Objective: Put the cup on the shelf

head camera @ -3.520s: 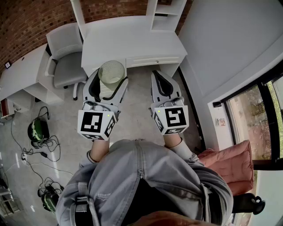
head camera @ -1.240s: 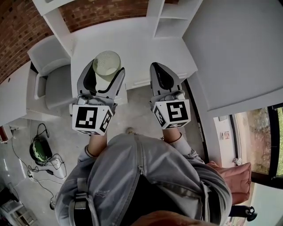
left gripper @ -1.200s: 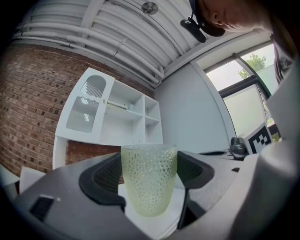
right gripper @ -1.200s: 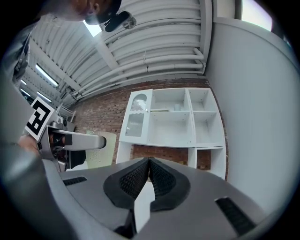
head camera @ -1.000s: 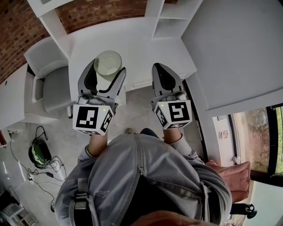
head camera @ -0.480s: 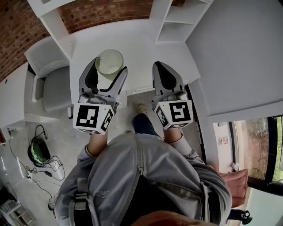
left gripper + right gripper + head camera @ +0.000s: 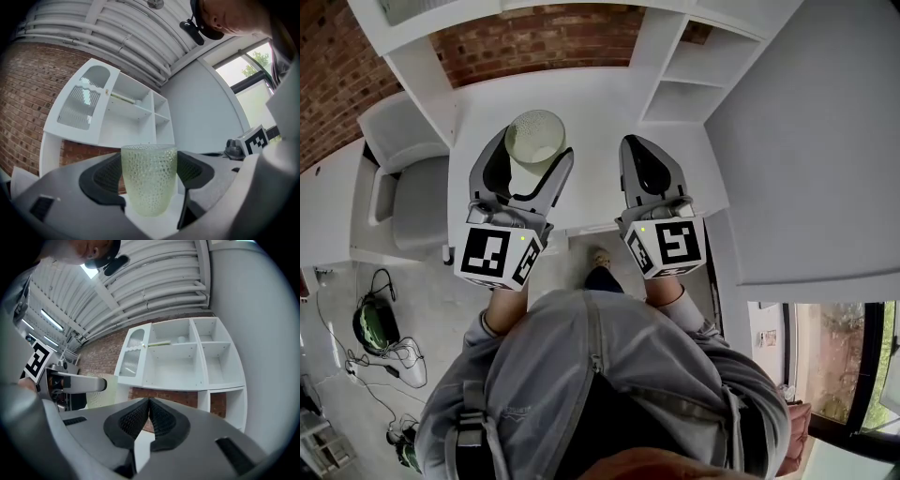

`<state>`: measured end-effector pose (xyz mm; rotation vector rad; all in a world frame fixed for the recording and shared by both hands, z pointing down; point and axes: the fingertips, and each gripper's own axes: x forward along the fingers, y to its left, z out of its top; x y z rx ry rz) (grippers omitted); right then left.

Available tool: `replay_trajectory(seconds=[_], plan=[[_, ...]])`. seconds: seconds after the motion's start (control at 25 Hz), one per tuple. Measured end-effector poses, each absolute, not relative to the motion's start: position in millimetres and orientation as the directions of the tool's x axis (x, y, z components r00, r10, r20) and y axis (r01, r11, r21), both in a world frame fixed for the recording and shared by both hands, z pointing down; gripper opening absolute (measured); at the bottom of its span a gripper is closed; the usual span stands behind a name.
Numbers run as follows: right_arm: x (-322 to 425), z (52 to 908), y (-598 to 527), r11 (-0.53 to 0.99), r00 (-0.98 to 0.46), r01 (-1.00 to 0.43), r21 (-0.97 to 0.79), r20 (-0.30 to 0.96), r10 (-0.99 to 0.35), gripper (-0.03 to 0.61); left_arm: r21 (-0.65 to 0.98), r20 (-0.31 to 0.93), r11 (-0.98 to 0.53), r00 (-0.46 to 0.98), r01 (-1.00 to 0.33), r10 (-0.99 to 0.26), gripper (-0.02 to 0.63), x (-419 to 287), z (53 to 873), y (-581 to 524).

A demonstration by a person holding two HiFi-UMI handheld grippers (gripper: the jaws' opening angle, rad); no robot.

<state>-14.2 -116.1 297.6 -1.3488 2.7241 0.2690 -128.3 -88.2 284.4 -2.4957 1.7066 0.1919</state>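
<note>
A pale green dimpled glass cup (image 7: 534, 137) (image 7: 149, 178) stands upright between the jaws of my left gripper (image 7: 530, 159) (image 7: 149, 174), which is shut on it, above the white desk (image 7: 591, 108). My right gripper (image 7: 647, 167) (image 7: 148, 411) is shut with nothing in it, its pads pressed together, to the right of the cup. The white shelf unit (image 7: 180, 359) (image 7: 124, 115) rises ahead over the desk, with open compartments and one frosted door (image 7: 132, 355). The cup also shows as a pale patch (image 7: 101, 397) at the left of the right gripper view.
A grey office chair (image 7: 408, 183) stands left of the desk. Brick wall (image 7: 534, 42) lies behind the shelf. A plain wall (image 7: 806, 159) closes the right side. Cables and gear (image 7: 380, 328) lie on the floor at the left. The person's foot (image 7: 600, 258) shows below the desk edge.
Both grippers and the cup have come forward over the desk, from above the floor earlier. The shelf unit now fills more of the view ahead. Both grips are unchanged.
</note>
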Motion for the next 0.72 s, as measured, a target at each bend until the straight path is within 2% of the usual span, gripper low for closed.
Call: replay_trajectory(seconds=[0.72], plan=[[-14, 285, -265, 0.729, -0.741, -0.670, 0.137, -0.171, -0.649, 0.028, -0.044, -0.139, -0.270, 0.274, -0.962, -0.952, 0.359, -111, 266, -226]])
